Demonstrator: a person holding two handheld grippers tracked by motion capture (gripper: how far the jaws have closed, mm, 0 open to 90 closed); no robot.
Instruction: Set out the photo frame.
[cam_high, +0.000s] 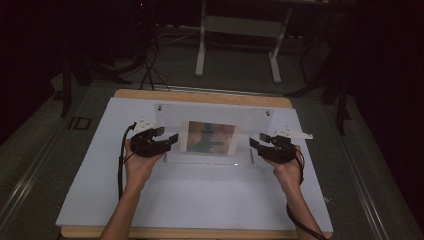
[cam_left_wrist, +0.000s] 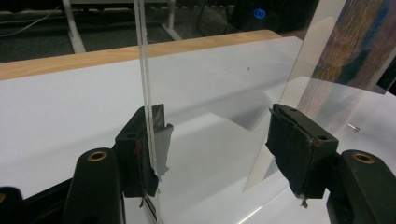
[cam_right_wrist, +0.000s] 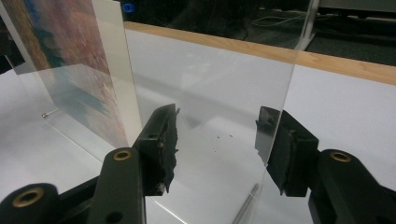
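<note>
A: What sits nearest?

B: Two forearms come in over the white-covered worktop (cam_high: 200, 200). The left tool (cam_high: 162, 141) and the right tool (cam_high: 261, 145) each face one end of a clear acrylic frame (cam_high: 210, 115) standing upright mid-worktop.

A: Are they gripping it?

B: No. Both tools stand apart. In the left gripper view the frame's edge (cam_left_wrist: 148, 107) lies against the inner face of one jaw, the other jaw well clear. In the right gripper view the sheet's edge (cam_right_wrist: 280, 116) runs just beside one jaw.

A: And beyond?

B: A colourful picture (cam_high: 211, 137) sits inside the frame; past the worktop's wooden rim, a white desk stand (cam_high: 237, 45) on the dark floor.
</note>
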